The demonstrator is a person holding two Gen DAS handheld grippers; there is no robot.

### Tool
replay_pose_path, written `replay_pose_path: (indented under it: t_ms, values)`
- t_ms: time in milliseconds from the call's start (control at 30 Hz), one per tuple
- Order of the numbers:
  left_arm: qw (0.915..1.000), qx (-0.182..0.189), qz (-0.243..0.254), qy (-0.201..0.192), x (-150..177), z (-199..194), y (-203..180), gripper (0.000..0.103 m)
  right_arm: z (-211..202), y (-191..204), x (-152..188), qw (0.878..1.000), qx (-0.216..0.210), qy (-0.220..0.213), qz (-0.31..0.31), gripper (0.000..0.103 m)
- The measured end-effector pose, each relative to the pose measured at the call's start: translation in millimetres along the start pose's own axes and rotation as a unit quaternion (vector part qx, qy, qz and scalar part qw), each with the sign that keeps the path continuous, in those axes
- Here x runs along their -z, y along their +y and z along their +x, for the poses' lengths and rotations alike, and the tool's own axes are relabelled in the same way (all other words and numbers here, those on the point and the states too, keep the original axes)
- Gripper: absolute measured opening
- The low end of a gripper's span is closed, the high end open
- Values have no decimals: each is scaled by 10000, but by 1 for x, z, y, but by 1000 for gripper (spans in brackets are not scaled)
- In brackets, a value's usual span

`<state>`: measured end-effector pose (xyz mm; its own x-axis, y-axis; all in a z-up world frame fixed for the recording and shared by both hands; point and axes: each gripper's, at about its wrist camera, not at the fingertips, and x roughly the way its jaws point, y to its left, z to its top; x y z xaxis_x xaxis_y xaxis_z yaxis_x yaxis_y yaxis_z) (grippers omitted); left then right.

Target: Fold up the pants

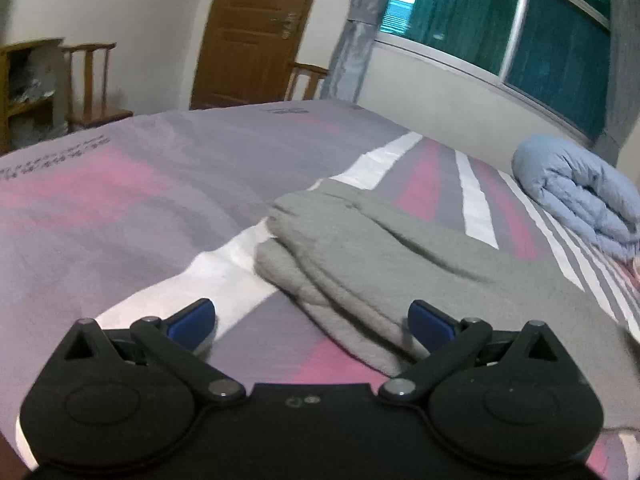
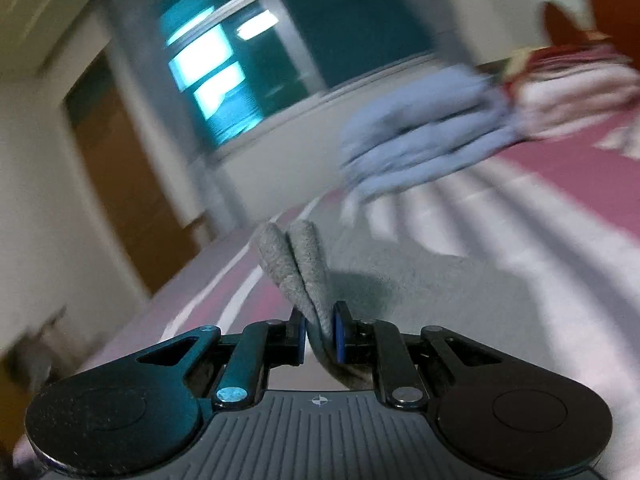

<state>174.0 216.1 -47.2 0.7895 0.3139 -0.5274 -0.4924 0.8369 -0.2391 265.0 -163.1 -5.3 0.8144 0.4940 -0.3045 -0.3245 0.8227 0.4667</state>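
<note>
My left gripper [image 1: 312, 326] stands wide open at the bottom of the left wrist view, its two blue pads far apart and nothing pressed between them. The gray pants [image 1: 384, 264] lie on the striped bedsheet [image 1: 120, 208], running from the centre of the frame down toward the lower right. A folded edge of the cloth sits just in front of the right-hand pad [image 1: 430, 322]; whether it touches the pad I cannot tell. The left-hand pad hangs over bare sheet.

My right gripper [image 2: 320, 334] is clamped on the pants [image 2: 298, 268]. In the right wrist view, at lower centre, the two blue pads pinch a doubled thickness of gray fabric, and two rounded folds of it rise side by side above the pads toward mid-frame. More gray cloth spreads on the bed to the right of the pads.

Only the left wrist view shows the garment's overall lie, plus a wooden door [image 1: 256, 28] at top centre and a wooden chair [image 1: 92, 84] at upper left. Only the right wrist view shows the pinch itself; it is heavily blurred. Both views show a rolled blue quilt [image 1: 580, 196] at the right edge and a window [image 1: 512, 24] at the top
</note>
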Motion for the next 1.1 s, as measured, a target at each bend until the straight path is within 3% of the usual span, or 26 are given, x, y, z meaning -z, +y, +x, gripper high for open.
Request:
replay_pose_path:
  t_ms: [67,100,167,200,333,367,400,433,567,733,767,833,900,967,1033,1100]
  values:
    - [9998,-81,-207,17,0,0,9,97,42,20,39,9910,-318,1244,-385,25]
    - [9996,-105,-265,36,0,0,13,97,48,28,55,9854,-469,1553,-517,28]
    - [9995,-126,-275,67,1,0,18,97,30,31,68,9889,-838,1075,-599,31]
    - [9996,-126,-246,68,1,0,19,97,27,27,69,9896,-838,1088,-419,31]
    - [9994,-116,-326,61,1,0,21,97,30,29,61,9914,-470,942,-777,32]
    - [9995,-110,-293,81,1,2,18,97,32,33,61,9907,-466,938,-870,37]
    - [9997,-103,-222,98,1,3,15,97,35,36,60,9898,-508,936,-946,54]
    - [9998,-101,-138,112,1,4,12,97,38,41,60,9890,-581,893,-1022,62]
    - [9999,-88,-59,114,1,3,13,97,42,64,79,9814,-637,913,-1564,61]
    - [9996,-137,-198,125,0,1,24,97,71,65,102,9698,-81,1179,-2134,60]
    - [9996,-142,-202,131,0,1,25,97,74,65,105,9683,-7,1135,-2227,57]
    - [9996,-144,-181,139,0,2,25,97,80,62,105,9693,105,1104,-2196,31]
    - [9997,-139,-158,154,0,2,25,97,76,52,100,9787,38,1024,-1780,22]
    - [9996,-135,-161,163,0,2,25,97,62,47,89,9875,-98,597,-1454,18]
    - [9997,-137,-143,168,0,2,26,97,42,55,80,9877,-402,201,-1498,18]
    - [9996,-150,-129,193,0,4,25,97,38,64,78,9822,-790,212,-1694,18]
